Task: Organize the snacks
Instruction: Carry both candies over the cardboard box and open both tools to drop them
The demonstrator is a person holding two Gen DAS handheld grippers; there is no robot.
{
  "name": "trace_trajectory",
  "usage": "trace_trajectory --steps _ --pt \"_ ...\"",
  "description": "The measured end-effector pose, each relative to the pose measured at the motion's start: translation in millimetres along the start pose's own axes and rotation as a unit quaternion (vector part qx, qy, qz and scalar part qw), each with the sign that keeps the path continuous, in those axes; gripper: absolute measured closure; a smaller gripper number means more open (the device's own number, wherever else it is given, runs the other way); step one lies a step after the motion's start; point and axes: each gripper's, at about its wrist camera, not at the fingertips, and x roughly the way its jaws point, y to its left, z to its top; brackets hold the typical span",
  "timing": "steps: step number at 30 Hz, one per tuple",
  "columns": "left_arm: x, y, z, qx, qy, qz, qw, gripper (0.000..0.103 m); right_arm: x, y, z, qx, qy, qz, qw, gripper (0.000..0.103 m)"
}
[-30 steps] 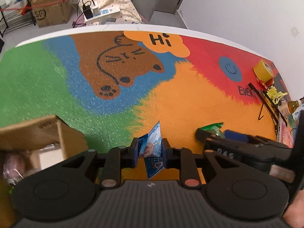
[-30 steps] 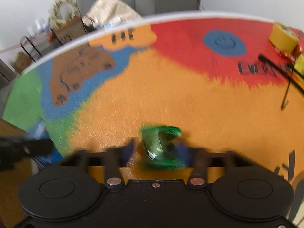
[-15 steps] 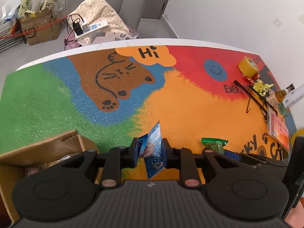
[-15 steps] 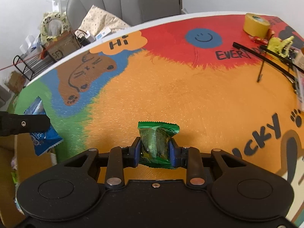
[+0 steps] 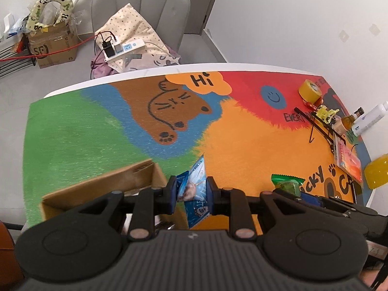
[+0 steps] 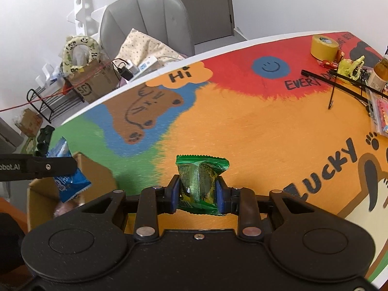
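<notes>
We've got both snacks gripped: left gripper [image 5: 190, 195] clamps the blue packet [image 5: 194, 189] over the cardboard box [image 6: 97, 169] at near left; right gripper [image 6: 197, 194] pinches the green packet [image 6: 198, 179] above the table. Neither dropped in yet.

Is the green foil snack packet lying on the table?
No, the green foil snack packet is clamped in the right gripper, lifted above the painted table.

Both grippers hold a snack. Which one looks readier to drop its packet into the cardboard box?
Left, probably. The left gripper holds the blue packet right at the box opening, while the right gripper holds the green packet off to the side.
</notes>
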Motion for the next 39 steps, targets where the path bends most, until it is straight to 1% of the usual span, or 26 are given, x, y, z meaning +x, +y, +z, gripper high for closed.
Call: trace_trajectory --steps 11,23,24,26,31,34,39 --pt "-25.6 32.8 -12.7 -0.010 -0.010 -0.002 0.9999 0.080 -21.9 39.6 -9.6 -0.013 -0.016 0.007 1.000 0.075" --pt "-36.8 68.6 -23.9 -0.052 -0.025 0.008 0.9983 0.079 -38.2 76.2 -13.1 -0.049 -0.022 0.014 0.998 0.075" --pt "-37.3 70.9 -23.7 -0.057 -0.029 0.014 0.9979 0.077 -39.2 78.8 -12.8 -0.053 -0.021 0.015 0.998 0.075" --pt "-38.2 75.0 -23.9 -0.066 -0.031 0.023 0.9971 0.076 -41.4 84.5 -12.8 -0.060 -0.020 0.018 0.998 0.075" --pt "-42.4 85.9 -28.7 -0.096 -0.033 0.025 0.9945 0.072 -44.2 99.9 -12.0 -0.084 -0.019 0.027 0.996 0.075" --pt "-46.1 90.5 -33.0 -0.104 -0.032 0.027 0.9937 0.067 -43.2 108.3 -11.2 -0.096 -0.015 0.035 0.995 0.075" --pt "-54.6 98.7 -40.7 -0.118 -0.032 0.034 0.9920 0.053 -42.0 120.8 -11.8 -0.112 -0.007 0.048 0.992 0.075"
